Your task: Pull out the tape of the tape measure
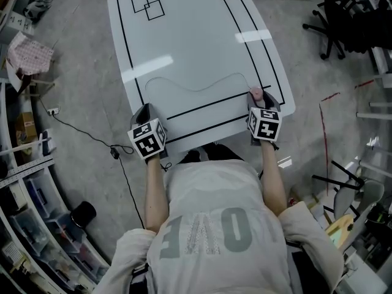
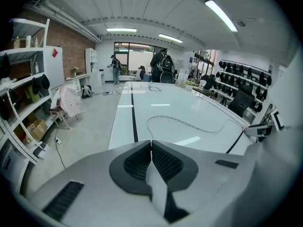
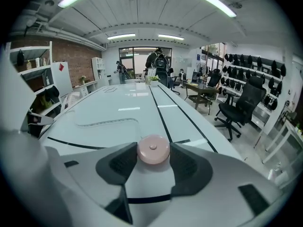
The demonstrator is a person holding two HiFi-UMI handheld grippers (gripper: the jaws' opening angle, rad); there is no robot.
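Standing at the near end of a long white table (image 1: 196, 41), a person in a light shirt (image 1: 211, 225) was seen from above, with both forearms stretched forward and a gripper held in each hand. The left gripper (image 2: 151, 143) was closed, its dark pads pressed together; the free end of the tape (image 1: 196, 90) ran right up to the tips and appeared to be pinched between them. The right gripper (image 3: 154, 148) was clamped on the round pink tape measure (image 3: 153, 149), one pad touching each side of it, and the tape measure was held flat just above or on the tabletop near the right-hand corner. Between the two grippers the tape lay pulled out on the table in a loose wavy curve. Black lines (image 1: 125, 41) were marked along the table's edges and across its near end, and two overlapping squares (image 1: 148, 7) were drawn at the far end. Beyond the table, a person with a backpack (image 2: 163, 65) could be made out. Black office chairs (image 3: 241, 108) stood to the right, and shelves (image 2: 28, 79) lined the left wall.
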